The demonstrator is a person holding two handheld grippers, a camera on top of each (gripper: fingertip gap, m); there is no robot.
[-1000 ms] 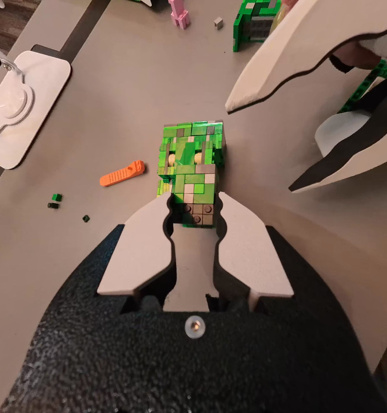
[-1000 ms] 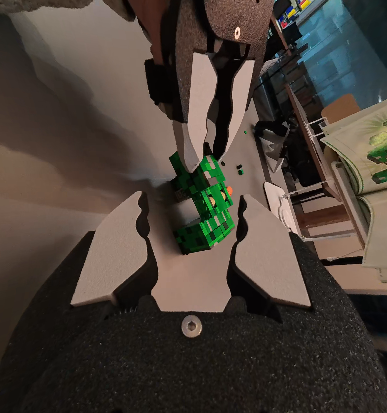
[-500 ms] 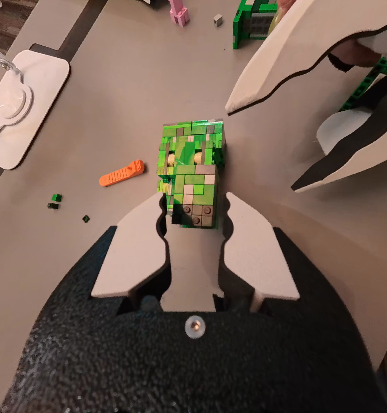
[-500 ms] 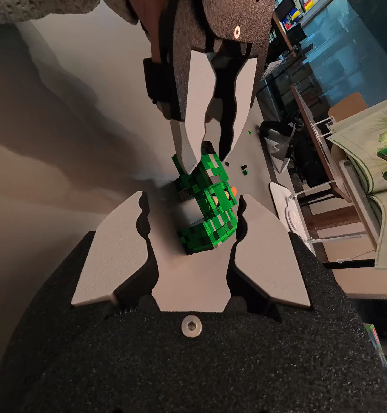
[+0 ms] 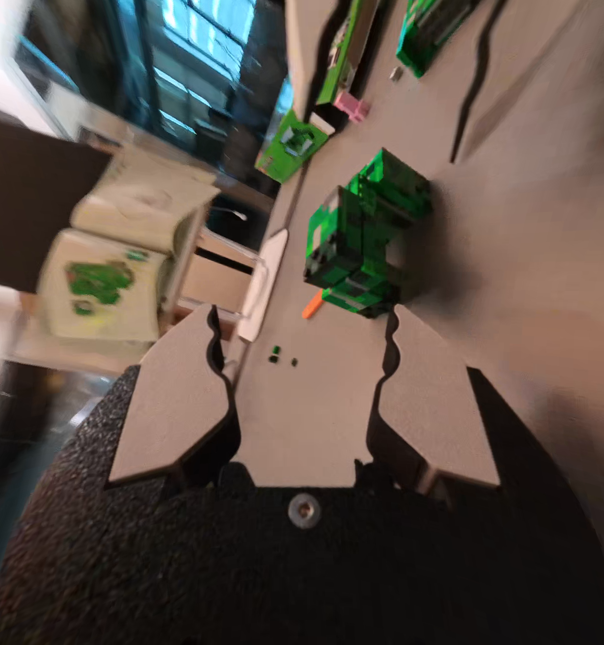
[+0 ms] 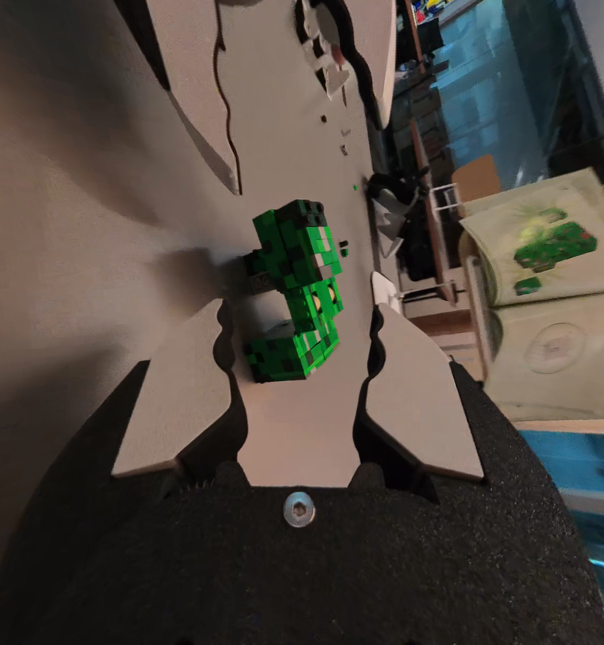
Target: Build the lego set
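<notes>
The green lego figure [image 6: 295,293] was seen lying on the grey bench [image 5: 502,244], just ahead of the left tongs [image 5: 302,310] and right tongs [image 6: 298,307], both spread apart and empty.

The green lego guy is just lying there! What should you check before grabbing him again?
1. Green lego figure resting on the table, nothing holding it: ok.
2. Left gripper open and empty: ok.
3. Right gripper open and empty: ok.
4. Figure sits between right gripper's fingers: not ok, it lies just ahead of the tips.
5. Left wrist view sharp enough to aim: not ok, blurred.
6. All bricks firmly attached: cannot tell.
</notes>
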